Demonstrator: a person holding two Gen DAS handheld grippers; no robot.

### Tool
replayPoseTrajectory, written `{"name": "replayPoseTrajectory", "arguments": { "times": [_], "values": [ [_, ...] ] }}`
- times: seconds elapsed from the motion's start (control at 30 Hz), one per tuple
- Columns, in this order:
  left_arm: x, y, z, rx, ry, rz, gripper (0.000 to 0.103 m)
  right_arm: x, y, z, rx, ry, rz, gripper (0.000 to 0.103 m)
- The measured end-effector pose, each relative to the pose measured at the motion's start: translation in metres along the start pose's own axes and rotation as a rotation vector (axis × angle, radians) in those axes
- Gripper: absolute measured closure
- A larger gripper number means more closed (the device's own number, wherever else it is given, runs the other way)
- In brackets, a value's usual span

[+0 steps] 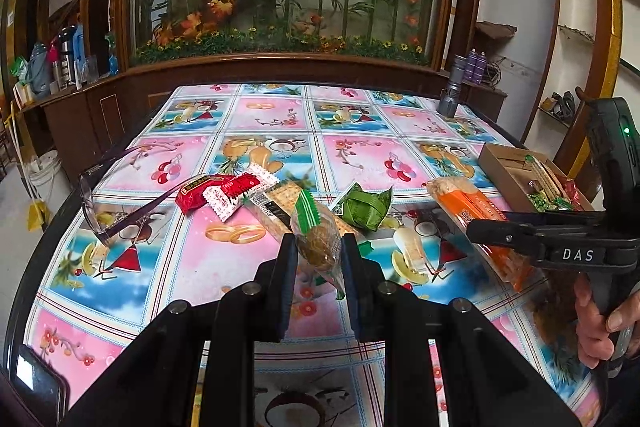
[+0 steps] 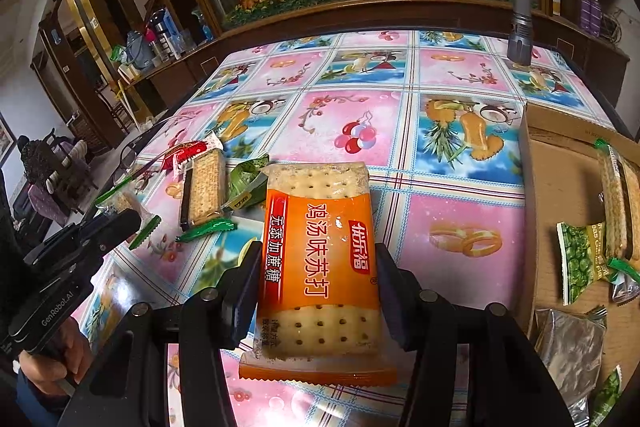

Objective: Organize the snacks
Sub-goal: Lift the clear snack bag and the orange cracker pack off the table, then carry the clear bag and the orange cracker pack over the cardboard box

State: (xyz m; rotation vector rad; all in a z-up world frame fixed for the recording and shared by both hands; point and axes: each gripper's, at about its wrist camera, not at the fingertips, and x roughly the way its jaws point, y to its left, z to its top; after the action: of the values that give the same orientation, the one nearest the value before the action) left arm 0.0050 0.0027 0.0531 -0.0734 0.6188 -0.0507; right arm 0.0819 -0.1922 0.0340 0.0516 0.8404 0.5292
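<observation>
Over a counter (image 1: 224, 267) covered in a bright fruit-print cloth, the left tongs (image 1: 318, 247) are clamped on a clear-wrapped brown snack with a green end (image 1: 316, 239), lifted above the cloth. The right tongs (image 2: 318, 279) grip an orange cracker packet (image 2: 320, 259) by its sides. More wrapped snacks, a red packet (image 1: 200, 193) and a green bundle (image 1: 366, 207) among them, lie mid-counter, while a cardboard box (image 2: 560, 179) at the right edge holds several packets.
</observation>
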Motion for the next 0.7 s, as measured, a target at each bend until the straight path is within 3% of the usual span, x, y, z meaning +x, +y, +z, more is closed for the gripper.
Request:
{"name": "replayPoseTrajectory", "arguments": {
  "times": [0.37, 0.7],
  "values": [
    [-0.003, -0.004, 0.0, 0.023, -0.021, 0.014, 0.082, -0.004, 0.0, 0.001, 0.009, -0.017, 0.012, 0.045],
    [-0.002, -0.014, 0.008, -0.028, -0.006, -0.128, 0.082, -0.032, -0.026, 0.015, 0.097, -0.098, 0.019, 0.046]
  ]
}}
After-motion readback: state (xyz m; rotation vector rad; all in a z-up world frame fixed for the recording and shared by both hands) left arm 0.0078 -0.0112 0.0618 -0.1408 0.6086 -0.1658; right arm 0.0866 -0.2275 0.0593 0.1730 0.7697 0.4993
